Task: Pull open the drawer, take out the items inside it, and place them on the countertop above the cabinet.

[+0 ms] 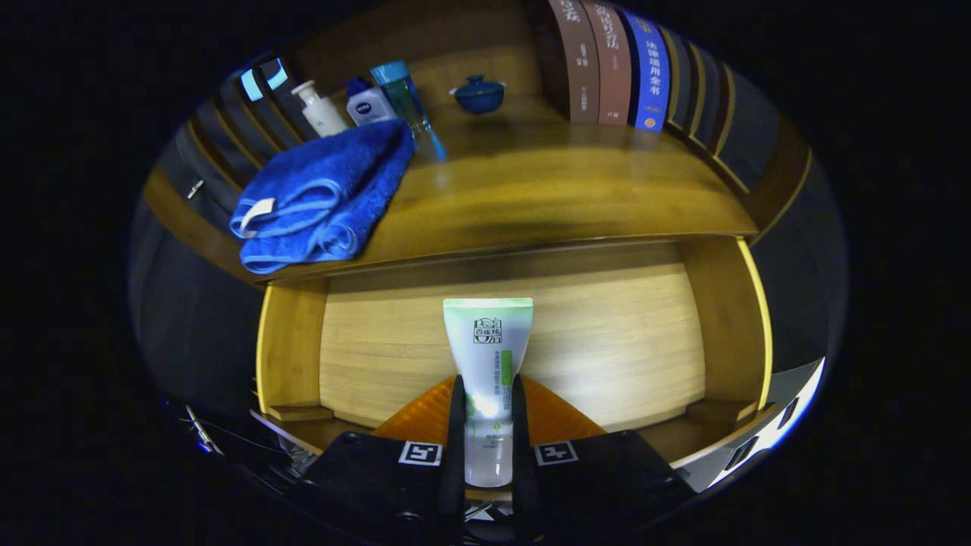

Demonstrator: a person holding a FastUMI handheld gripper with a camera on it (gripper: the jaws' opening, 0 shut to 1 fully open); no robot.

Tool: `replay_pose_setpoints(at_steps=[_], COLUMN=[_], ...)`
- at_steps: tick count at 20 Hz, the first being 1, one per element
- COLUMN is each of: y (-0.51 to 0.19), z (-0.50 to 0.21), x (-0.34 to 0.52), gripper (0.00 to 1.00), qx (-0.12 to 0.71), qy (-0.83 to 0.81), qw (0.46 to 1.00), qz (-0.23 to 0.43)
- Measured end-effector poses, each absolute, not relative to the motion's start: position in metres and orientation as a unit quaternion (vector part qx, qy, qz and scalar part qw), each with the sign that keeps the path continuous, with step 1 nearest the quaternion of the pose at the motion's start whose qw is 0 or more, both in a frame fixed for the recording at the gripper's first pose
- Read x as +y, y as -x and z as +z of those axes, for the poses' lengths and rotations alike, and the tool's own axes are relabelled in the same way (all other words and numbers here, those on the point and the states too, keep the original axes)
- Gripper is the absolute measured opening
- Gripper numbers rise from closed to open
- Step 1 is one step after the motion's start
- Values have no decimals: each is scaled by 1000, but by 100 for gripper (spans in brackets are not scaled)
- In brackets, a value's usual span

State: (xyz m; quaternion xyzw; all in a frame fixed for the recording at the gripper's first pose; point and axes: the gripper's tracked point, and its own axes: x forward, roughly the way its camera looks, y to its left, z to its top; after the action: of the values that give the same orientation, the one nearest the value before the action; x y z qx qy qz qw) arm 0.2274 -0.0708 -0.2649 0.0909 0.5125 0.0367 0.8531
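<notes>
A white squeeze tube point(488, 356) with a green end stands between my fingers, and my gripper point(487, 413) is shut on its lower half. The tube hangs over the open wooden drawer point(607, 341), whose pale floor shows behind it. Above the drawer runs the wooden countertop point(546, 189). On the countertop's left lies a folded blue towel point(318, 197).
Behind the towel stand a white pump bottle point(318, 108), a small blue-capped bottle point(367, 102) and a teal tumbler point(402, 98). A blue lidded bowl point(479, 94) sits further back. A row of books point(614, 64) stands at the countertop's right. The drawer's side walls point(728, 318) flank the tube.
</notes>
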Motion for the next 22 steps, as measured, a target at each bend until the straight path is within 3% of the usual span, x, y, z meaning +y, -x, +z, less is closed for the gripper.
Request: replay_pose_setpoints(at_steps=[9,22], y=[-312,-413], z=[-201,-235], x=[-75,-72], gripper=[29,30], qx=[481,531], qy=[-62,-46], qw=[874,846], qz=[34,-2])
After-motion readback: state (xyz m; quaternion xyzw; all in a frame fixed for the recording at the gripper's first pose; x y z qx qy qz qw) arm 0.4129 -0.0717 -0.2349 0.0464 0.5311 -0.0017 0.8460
